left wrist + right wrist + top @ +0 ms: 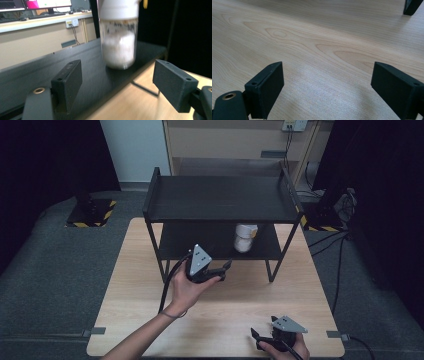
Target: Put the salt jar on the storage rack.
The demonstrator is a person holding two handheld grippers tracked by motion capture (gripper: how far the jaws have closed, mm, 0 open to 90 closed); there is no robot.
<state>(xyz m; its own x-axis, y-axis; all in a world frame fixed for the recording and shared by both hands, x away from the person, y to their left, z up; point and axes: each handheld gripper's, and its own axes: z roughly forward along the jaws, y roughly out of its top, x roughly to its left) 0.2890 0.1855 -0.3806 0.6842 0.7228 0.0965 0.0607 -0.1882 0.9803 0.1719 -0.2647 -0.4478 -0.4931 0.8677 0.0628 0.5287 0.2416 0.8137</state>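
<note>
Right gripper (pixel 261 338) agape at table (pixel 125 285) edge.

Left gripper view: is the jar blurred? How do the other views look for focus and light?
Left gripper view: jar and shelf smeared, jaws crisp. Right gripper view: table grain sharp, evenly lit. High view: dim; the jar is small under the rack's shaded top.

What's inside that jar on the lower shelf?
The jar holds something white, powdery or lumpy, filling most of it. Its white lid covers the top, and the picture is too blurred to tell what the stuff is.
</note>
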